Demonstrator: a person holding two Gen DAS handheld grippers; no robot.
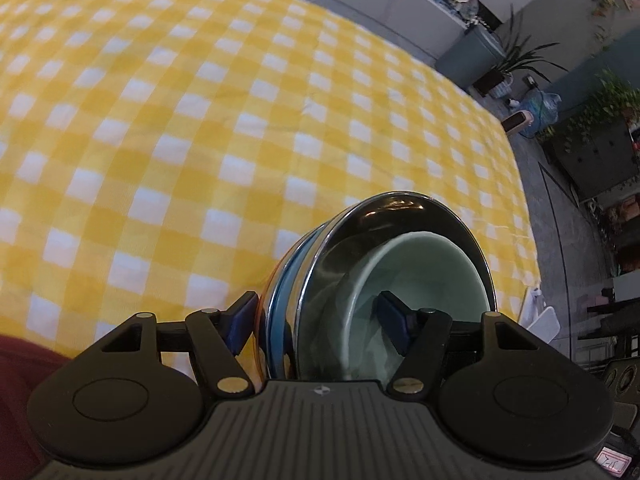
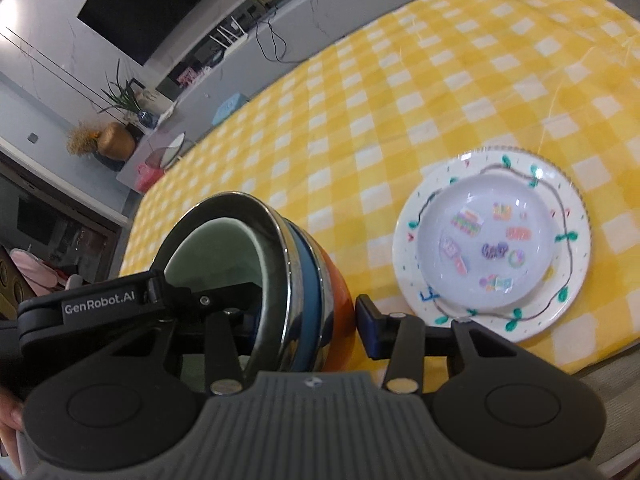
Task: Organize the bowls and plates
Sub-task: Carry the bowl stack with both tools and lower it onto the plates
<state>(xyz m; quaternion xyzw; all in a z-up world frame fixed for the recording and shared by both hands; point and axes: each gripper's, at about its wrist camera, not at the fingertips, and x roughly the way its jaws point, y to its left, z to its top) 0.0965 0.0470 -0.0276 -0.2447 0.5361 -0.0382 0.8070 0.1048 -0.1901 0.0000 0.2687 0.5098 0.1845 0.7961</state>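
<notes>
Both claws grip nested bowl stack (image 1: 384, 280) w/ fingers straddling its wall: left claw (image 1: 320, 316) and right claw (image 2: 256, 312) clamped on stack, tilted above counter (image 1: 200, 120). Step: carrying stack. Next, prob. set it by/on plates (image 2: 492, 244), level first.

A: Where does the left wrist view sit?

B: Low over the yellow checked tablecloth (image 1: 200, 120), very close behind the nested bowls (image 1: 384, 276), facing far across the table.

A: And the right?

B: Equally close, other side of the bowls (image 2: 272, 280) (plates (image 2: 492, 244) right). Both seemingly share that stack.
</notes>
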